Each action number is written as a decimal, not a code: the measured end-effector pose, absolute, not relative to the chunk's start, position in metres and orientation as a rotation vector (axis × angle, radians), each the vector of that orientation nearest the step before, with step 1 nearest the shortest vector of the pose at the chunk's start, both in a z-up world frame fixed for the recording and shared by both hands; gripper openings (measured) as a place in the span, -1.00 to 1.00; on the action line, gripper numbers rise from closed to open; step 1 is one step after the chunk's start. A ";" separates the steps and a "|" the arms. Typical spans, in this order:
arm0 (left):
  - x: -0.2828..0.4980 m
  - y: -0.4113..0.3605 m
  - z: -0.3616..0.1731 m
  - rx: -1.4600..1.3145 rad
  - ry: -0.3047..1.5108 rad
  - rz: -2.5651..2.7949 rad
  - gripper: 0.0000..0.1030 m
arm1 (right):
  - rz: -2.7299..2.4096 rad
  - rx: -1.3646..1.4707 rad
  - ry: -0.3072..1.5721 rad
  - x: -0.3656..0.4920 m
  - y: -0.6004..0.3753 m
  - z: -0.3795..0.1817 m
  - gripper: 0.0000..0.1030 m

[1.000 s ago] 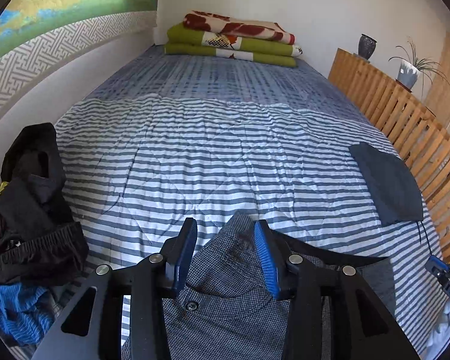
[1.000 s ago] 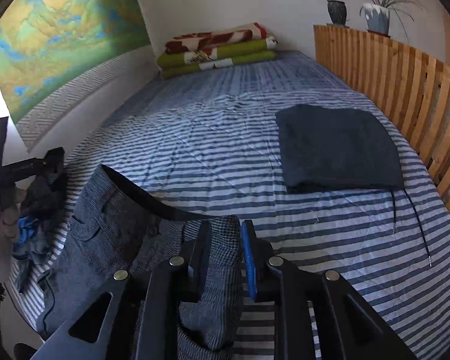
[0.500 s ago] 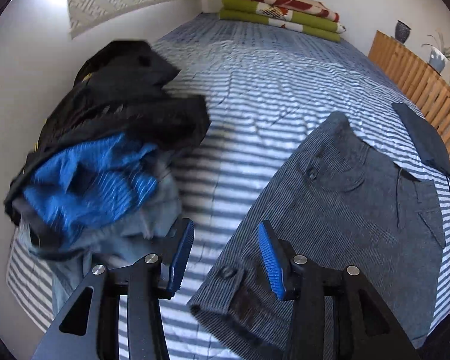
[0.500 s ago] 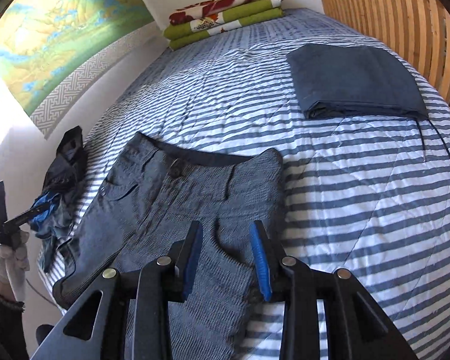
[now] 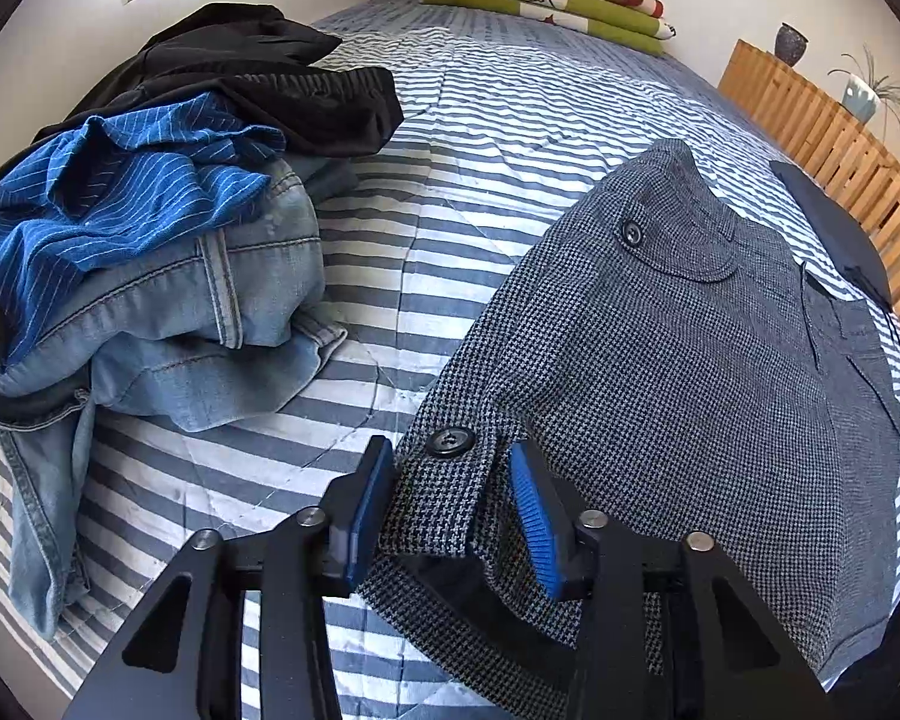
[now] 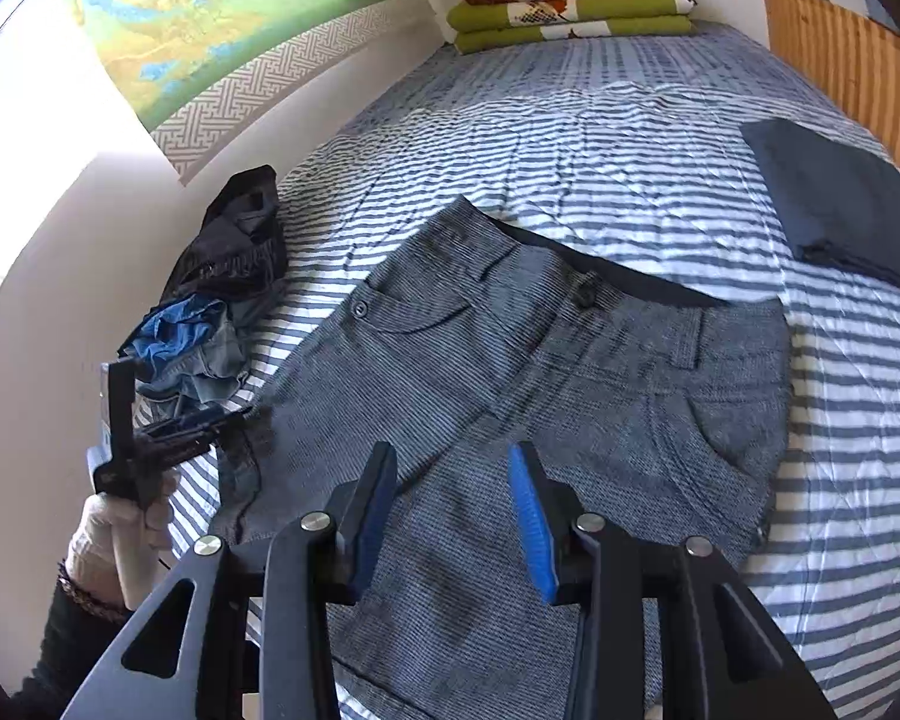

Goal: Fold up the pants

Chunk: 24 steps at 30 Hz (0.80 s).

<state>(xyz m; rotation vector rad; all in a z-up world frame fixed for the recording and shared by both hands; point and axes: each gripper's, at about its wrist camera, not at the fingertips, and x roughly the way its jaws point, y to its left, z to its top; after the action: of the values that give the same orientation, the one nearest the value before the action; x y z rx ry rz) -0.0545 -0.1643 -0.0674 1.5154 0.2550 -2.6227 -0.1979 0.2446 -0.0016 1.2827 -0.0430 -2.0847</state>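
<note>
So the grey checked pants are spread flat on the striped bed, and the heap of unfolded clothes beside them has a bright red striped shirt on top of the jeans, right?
Nearly. The grey checked pants do lie spread on the striped bed, and the heap beside them includes jeans. But the striped shirt on top of the jeans is blue, not red. The left wrist view shows it clearly.

This is a bedroom in a home. A bed point(image 6: 600, 138) covered by a blue-and-white striped quilt fills most of both views, with folded green and red blankets point(image 6: 570, 6) stacked at its far end against the wall. A wooden slatted rail point(image 5: 822, 126) runs along one side, carrying a potted plant point(image 5: 861, 99) and what looks like a dark vase point(image 5: 789, 43). A landscape wall hanging point(image 6: 210, 30) and a heap of clothes point(image 5: 168, 228) complete it.
</note>
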 end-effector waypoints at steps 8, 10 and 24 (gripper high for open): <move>-0.058 -0.194 -0.057 1.477 0.417 -2.684 -0.52 | -1.978 1.374 -0.041 -0.257 0.120 -0.019 -0.02; -0.052 -0.209 -0.055 1.456 0.531 -2.694 -0.53 | -1.979 1.389 0.018 -0.270 0.086 -0.033 -0.02; -0.048 -0.244 -0.052 1.354 0.584 -2.634 -0.89 | -1.959 1.509 0.049 -0.333 -0.025 -0.127 0.02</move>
<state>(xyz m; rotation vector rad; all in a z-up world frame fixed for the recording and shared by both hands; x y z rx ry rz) -0.0475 -0.2444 -0.0523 1.3544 0.5837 -2.6339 -0.3328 -0.0250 -0.1272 1.5095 0.0494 -1.9586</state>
